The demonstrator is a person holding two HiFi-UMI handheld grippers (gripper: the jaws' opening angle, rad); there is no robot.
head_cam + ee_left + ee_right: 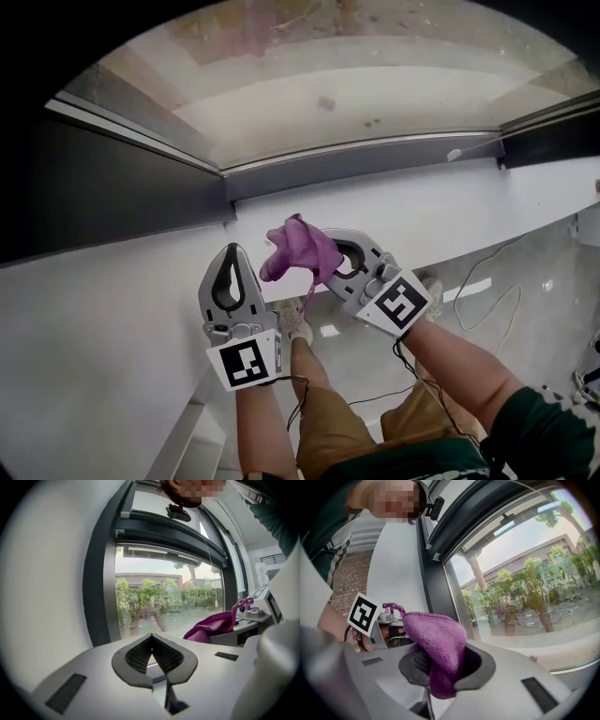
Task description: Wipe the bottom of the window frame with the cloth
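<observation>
View down onto a white sill (469, 211) running below a dark window frame (375, 161), whose bottom rail borders the glass (328, 103). Trees and a low building show through the pane in both gripper views. A pale floor (525, 272) with a thin white cable (487, 300) lies beside the person's legs. The left gripper (232, 251) hangs over the sill with its jaws brought together at the tips and nothing between them, as its own view confirms (151, 639). The right gripper (324, 256) has its jaws clamped on the purple cloth (300, 248). In the right gripper view (440, 665) the cloth (438, 641) fills the gap between the pads, with a bunched fold rising beyond the tips and a short tail hanging below them. The cloth lies just to the right of the left jaws' tips and apart from them, and appears at the right edge of the left gripper view (213, 625). The bottom rail of the frame lies beyond both sets of tips. Neither the cloth nor the jaws touch it.
</observation>
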